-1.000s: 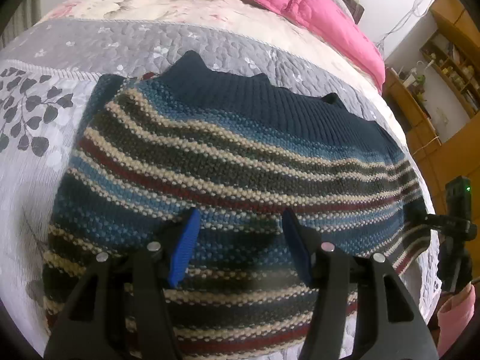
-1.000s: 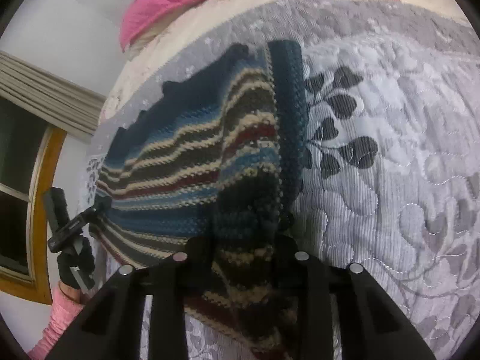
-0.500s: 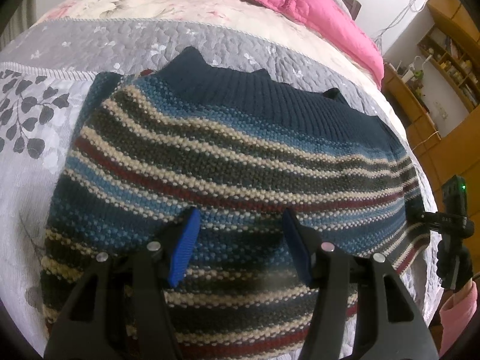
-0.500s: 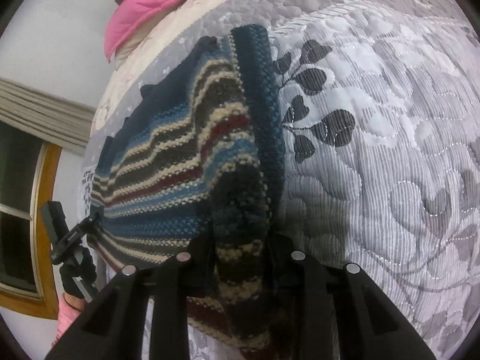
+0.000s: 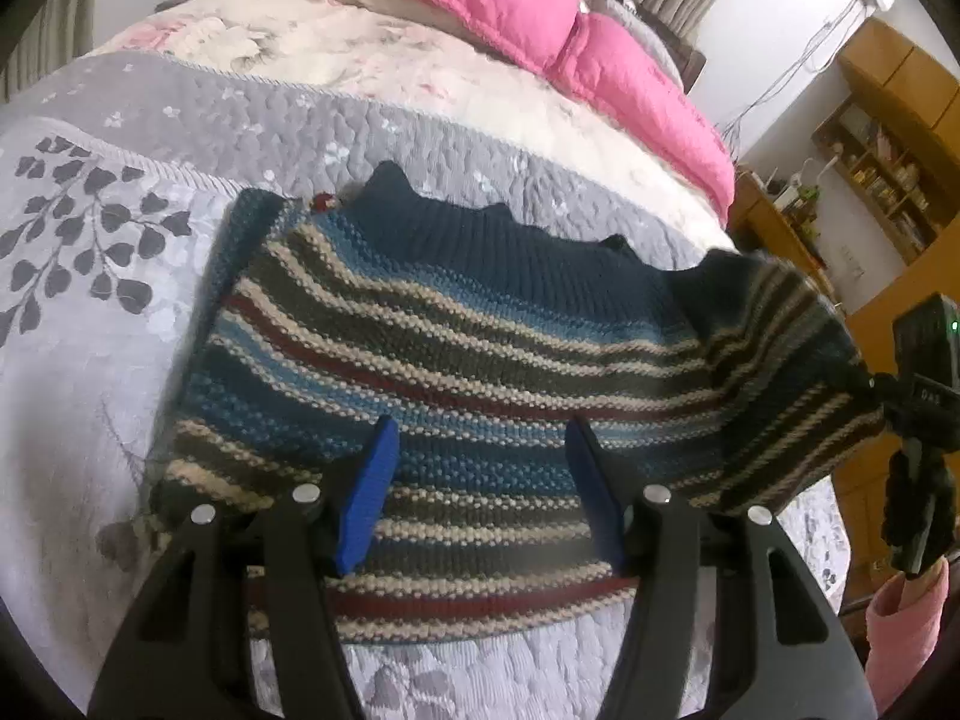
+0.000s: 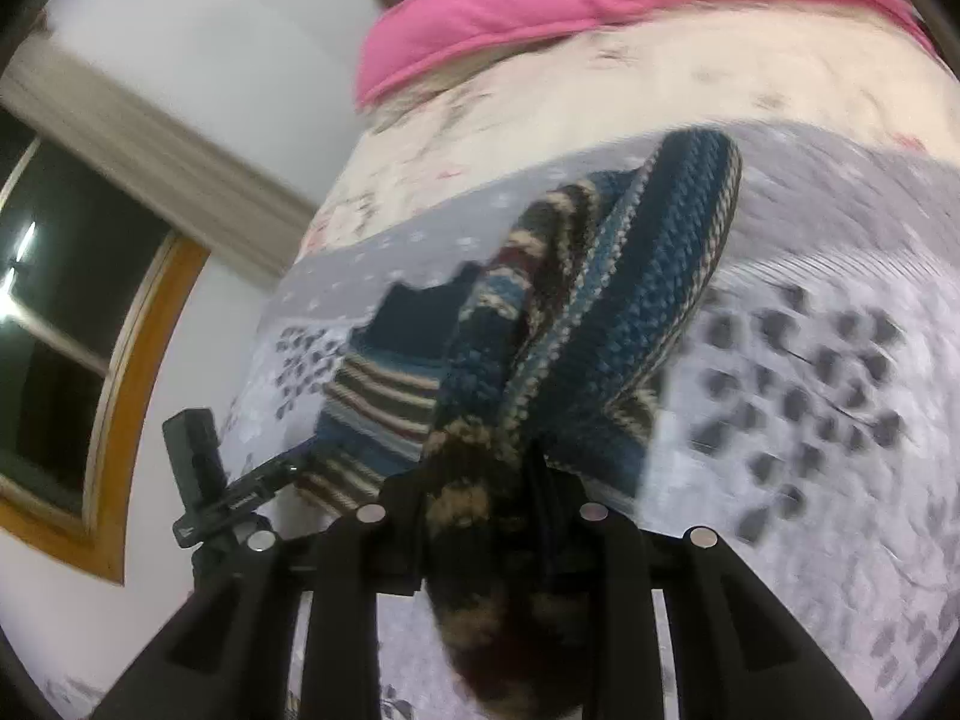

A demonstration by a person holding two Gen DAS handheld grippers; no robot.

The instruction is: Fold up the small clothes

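- Left wrist view: A knitted sweater striped in navy, teal, cream and dark red (image 5: pixel 456 354) lay spread on a grey quilted bedspread printed with dark leaves (image 5: pixel 90 312), its ribbed navy collar toward the far side of the bed.
- The left gripper (image 5: pixel 480 474), black-framed with blue finger pads (image 5: pixel 369 492), hovered over the sweater's lower half; its two fingers stood wide apart and held nothing.
- The sweater's right-hand part (image 5: pixel 786 372) stood lifted off the quilt and turned inward, its stripes running at an angle to the rest.
- A pink padded duvet (image 5: pixel 540 18) lay along the far side of the bed; a small black camera on a tripod (image 5: pixel 924 408) stood at the right edge, with wooden shelves (image 5: pixel 882 162) behind.
- Right wrist view: The right gripper (image 6: pixel 486 516) was clamped on a bunched fold of the sweater (image 6: pixel 606 306), the knit filling the gap between its black fingers and hanging below them.
- The held fabric rose clear of the bedspread (image 6: pixel 828 420), blurred.
- The tripod camera (image 6: pixel 198 468) stood at the left, before a wood-framed window (image 6: pixel 120 360).
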